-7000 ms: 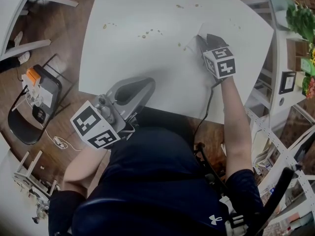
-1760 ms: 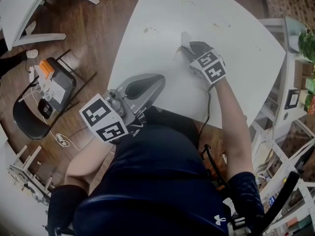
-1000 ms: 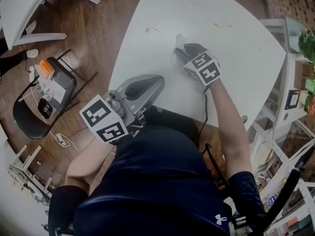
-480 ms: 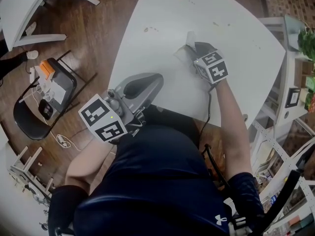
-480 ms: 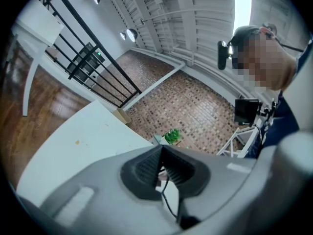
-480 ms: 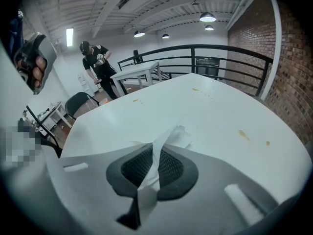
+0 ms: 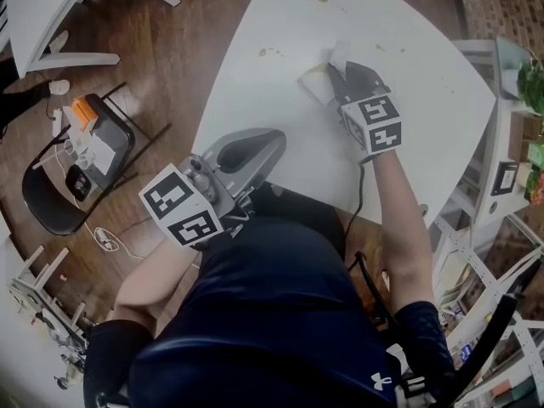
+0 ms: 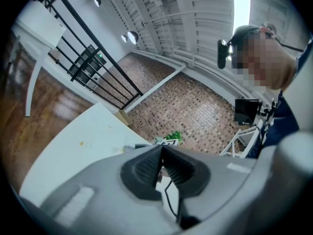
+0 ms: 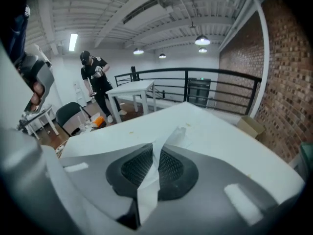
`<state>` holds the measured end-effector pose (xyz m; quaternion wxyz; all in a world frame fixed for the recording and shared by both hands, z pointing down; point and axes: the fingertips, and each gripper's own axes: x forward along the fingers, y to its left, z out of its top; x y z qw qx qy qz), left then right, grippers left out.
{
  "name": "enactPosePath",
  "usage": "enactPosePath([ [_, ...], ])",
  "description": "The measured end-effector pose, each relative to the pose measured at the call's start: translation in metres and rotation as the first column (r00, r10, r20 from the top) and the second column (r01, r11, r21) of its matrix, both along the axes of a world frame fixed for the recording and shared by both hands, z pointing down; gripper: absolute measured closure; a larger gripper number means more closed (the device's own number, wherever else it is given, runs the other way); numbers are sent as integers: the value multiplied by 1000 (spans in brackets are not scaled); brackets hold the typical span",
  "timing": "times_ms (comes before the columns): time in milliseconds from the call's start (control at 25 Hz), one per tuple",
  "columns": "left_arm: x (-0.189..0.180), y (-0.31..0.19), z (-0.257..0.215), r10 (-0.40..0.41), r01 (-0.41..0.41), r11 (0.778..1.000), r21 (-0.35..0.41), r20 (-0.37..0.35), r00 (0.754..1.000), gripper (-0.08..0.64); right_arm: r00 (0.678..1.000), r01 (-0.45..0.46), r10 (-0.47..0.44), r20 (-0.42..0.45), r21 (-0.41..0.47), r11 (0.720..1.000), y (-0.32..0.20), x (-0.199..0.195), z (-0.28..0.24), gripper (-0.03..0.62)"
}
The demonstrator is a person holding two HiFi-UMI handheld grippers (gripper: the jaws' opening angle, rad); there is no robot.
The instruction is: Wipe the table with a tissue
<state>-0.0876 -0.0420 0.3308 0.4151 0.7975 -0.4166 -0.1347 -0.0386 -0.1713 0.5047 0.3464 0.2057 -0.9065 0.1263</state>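
A crumpled white tissue point(image 7: 321, 73) is pinched in my right gripper point(image 7: 335, 66), which is shut on it over the middle of the white table point(image 7: 425, 92). In the right gripper view the tissue point(image 9: 172, 137) runs between the dark pads point(image 9: 136, 169) and sticks out ahead of the right gripper point(image 9: 157, 147). Small brown stains point(image 7: 270, 52) dot the tabletop to the left of the tissue; more stains point(image 9: 131, 130) show faintly ahead. My left gripper point(image 7: 279, 133) rests shut and empty at the table's near edge. The left gripper point(image 8: 161, 149) shows its jaws pressed together.
A black chair point(image 7: 59, 195) carrying an orange and white item stands on the wooden floor at the left. A white shelf unit point(image 7: 503, 134) flanks the table's right side. Another white table point(image 7: 42, 2) is at the upper left. A person point(image 9: 98, 84) stands far off.
My right gripper has lifted and shifted a little farther across the table, taking the tissue with it. The left gripper has stayed where it was.
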Motion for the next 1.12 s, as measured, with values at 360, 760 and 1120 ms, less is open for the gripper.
enactPosePath([
  [360,-49,10,10,-93,93,995,-21,-20,995,557,971,127,-52,-234,320,939,-30,-70,-7,569],
  [760,-95,20,25,-173,171,984,-48,-33,984,557,910,270,-130,-394,326,906,2,-90,49,569],
  [1120,-106,18,33,-186,184,981,-64,-39,982,557,920,267,-158,-357,281,922,6,-109,58,569],
])
